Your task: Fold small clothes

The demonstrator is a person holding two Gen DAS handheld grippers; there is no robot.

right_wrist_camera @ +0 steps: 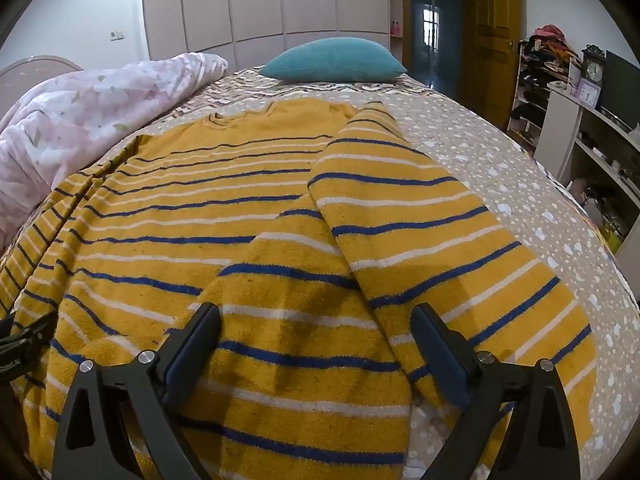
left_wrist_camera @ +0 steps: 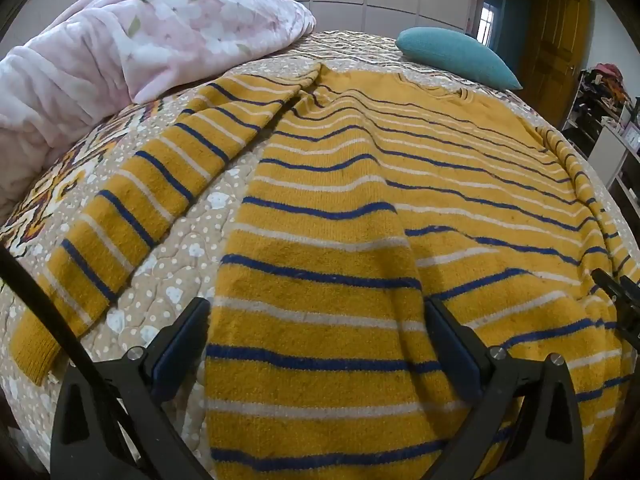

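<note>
A yellow sweater with blue and white stripes (left_wrist_camera: 360, 208) lies spread flat on the bed, its hem nearest me. Its left sleeve (left_wrist_camera: 132, 216) stretches out to the left. In the right wrist view the sweater (right_wrist_camera: 192, 208) shows its right sleeve (right_wrist_camera: 420, 216) lying along the body's right edge. My left gripper (left_wrist_camera: 318, 312) is open, its fingers wide apart over the hem's left part. My right gripper (right_wrist_camera: 316, 318) is open over the hem's right part, empty. The right gripper's tip (left_wrist_camera: 618, 292) shows at the left wrist view's right edge.
A pink floral quilt (left_wrist_camera: 132, 36) is heaped at the bed's far left. A teal pillow (right_wrist_camera: 334, 60) lies at the bed's far end. The patterned bedspread (right_wrist_camera: 500, 168) is bare to the right. Shelves and a cabinet (right_wrist_camera: 592, 128) stand right of the bed.
</note>
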